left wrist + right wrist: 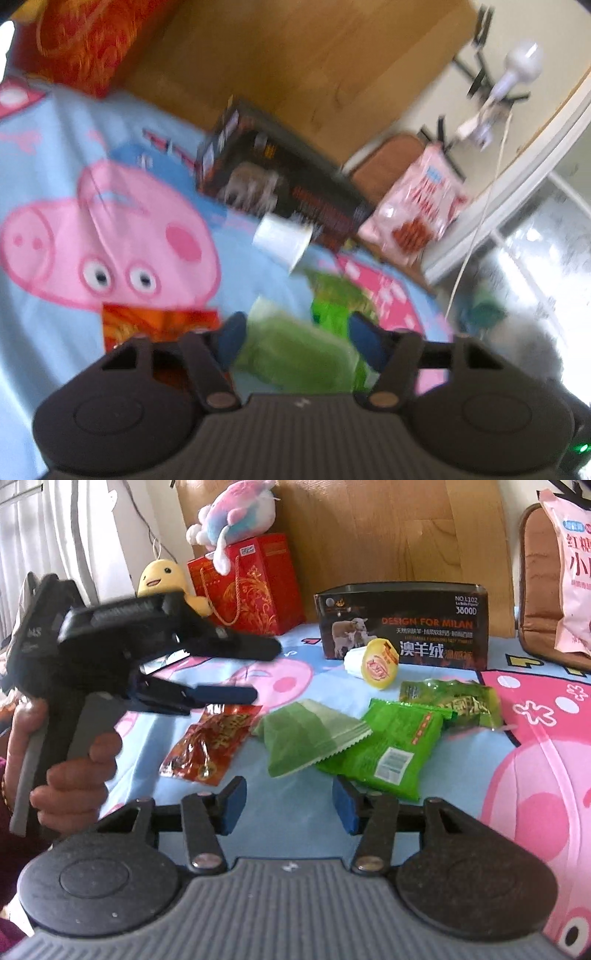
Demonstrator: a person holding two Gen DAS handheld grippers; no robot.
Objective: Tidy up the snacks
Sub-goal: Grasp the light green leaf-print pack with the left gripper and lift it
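Observation:
Several snack packets lie on a cartoon-pig bedsheet (pixel 450 782): a red one (pixel 210 742), a pale green one (pixel 303 731), a bright green one (pixel 391 749) and a clear green one (pixel 454 701). A jelly cup (pixel 376 662) with a yellow lid lies on its side before an open dark box (pixel 406 624). A hand holds my left gripper (pixel 264 670) above the red packet, jaws apart with nothing between them. In the blurred left wrist view, the left gripper (pixel 297 338) frames the pale green packet (pixel 295 350). My right gripper (pixel 290 806) hovers open over bare sheet, nearer than the packets.
A wooden headboard (pixel 388 535) backs the bed. A red gift bag (pixel 251 583) with a plush toy (pixel 236 517) on top and a yellow plush (pixel 162 578) stand at the back left. A large pink snack bag (pixel 569 576) leans against a brown cushion (pixel 535 579) at the right.

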